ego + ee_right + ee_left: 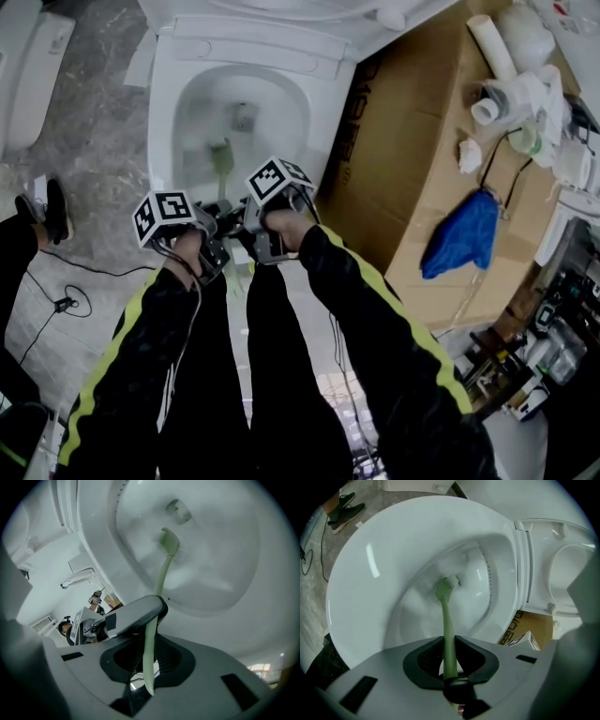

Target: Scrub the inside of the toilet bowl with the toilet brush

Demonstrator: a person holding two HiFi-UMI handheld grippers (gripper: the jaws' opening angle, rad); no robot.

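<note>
Inside the toilet bowl [169,103], toilet brush [446,613] head, handle pinched by left gripper [448,644] (right gripper [149,641] too, behind)

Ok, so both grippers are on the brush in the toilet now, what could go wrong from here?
1. The right gripper grips the brush near the handle's very end, so a hard push might slip it out.
2. The left gripper sits just ahead of it. Both hold far from the head, so the thin handle may bend and the head may skid on the bowl.
</note>
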